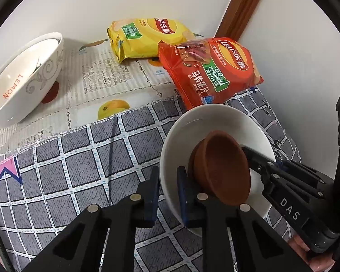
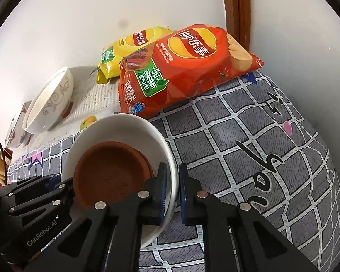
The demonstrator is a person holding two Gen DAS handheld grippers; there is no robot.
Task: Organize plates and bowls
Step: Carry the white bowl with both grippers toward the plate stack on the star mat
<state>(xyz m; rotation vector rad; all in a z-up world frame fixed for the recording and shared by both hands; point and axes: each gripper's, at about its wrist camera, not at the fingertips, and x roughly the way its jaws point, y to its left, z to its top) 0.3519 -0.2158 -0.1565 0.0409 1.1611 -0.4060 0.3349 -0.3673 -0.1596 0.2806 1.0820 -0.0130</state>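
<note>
A white bowl [image 1: 217, 122] [image 2: 124, 131] sits on the grey checked cloth with a brown clay dish [image 1: 224, 170] [image 2: 111, 172] tilted inside it. My left gripper [image 1: 168, 192] straddles the white bowl's left rim, one finger outside and one inside, with gaps at the rim. My right gripper [image 2: 171, 190] straddles the bowl's right rim the same way and shows in the left wrist view [image 1: 283, 181]. A large white LEMON bowl [image 1: 22, 79] [image 2: 49, 104] leans tilted at the far left.
A yellow chip bag [image 1: 147, 38] [image 2: 129, 47] and a red chip bag [image 1: 210, 70] [image 2: 183, 68] lie at the back by the wall. Another patterned bowl [image 2: 17, 129] sits behind the LEMON bowl. A wooden door frame [image 1: 240, 6] stands at the back right.
</note>
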